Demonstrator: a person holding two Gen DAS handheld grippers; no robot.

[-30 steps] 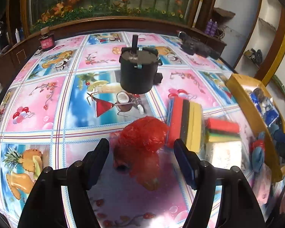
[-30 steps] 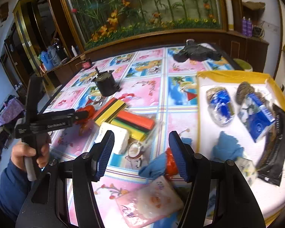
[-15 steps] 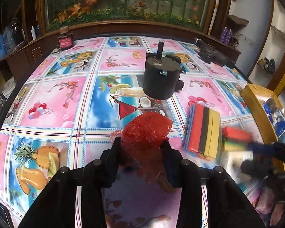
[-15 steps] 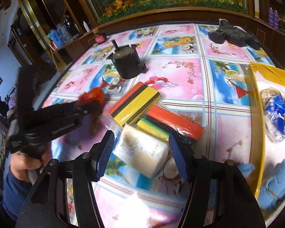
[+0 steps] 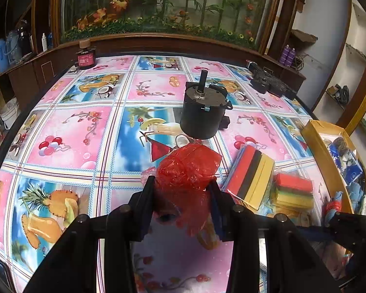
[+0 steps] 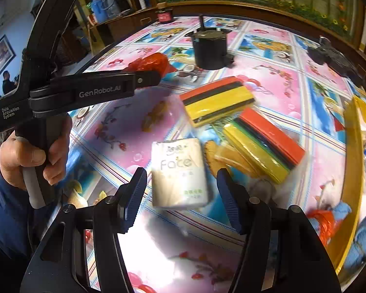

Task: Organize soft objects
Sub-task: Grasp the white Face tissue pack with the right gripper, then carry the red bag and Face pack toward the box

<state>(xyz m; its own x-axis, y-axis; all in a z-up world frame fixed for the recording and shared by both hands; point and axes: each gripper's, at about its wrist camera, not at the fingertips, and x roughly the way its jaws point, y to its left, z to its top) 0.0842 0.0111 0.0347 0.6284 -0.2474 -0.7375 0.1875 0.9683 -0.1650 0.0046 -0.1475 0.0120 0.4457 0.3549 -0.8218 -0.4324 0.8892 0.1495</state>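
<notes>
My left gripper [image 5: 183, 190] is shut on a crumpled red plastic bag [image 5: 188, 168], both pads pressing its sides just above the tablecloth. From the right wrist view the same bag [image 6: 150, 63] shows at the tip of the left gripper [image 6: 156, 75]. My right gripper [image 6: 181, 185] is open, its blue pads standing either side of a white tissue pack [image 6: 179, 173] without touching it. Two sponge packs lie beyond: a red, black and yellow one [image 6: 217, 99] and a longer orange and yellow one [image 6: 263, 144].
A black motor [image 5: 203, 112] stands just behind the red bag. A yellow tray [image 5: 322, 156] with blue packs and cloths sits at the right. A hand in a blue sleeve [image 6: 31, 156] holds the left gripper. A dark jar [image 5: 85, 58] stands at the far edge.
The left jaws closed onto the red bag and lifted it slightly. The right gripper swung left and down, from over the blue cloths by the tray to over the white tissue pack.
</notes>
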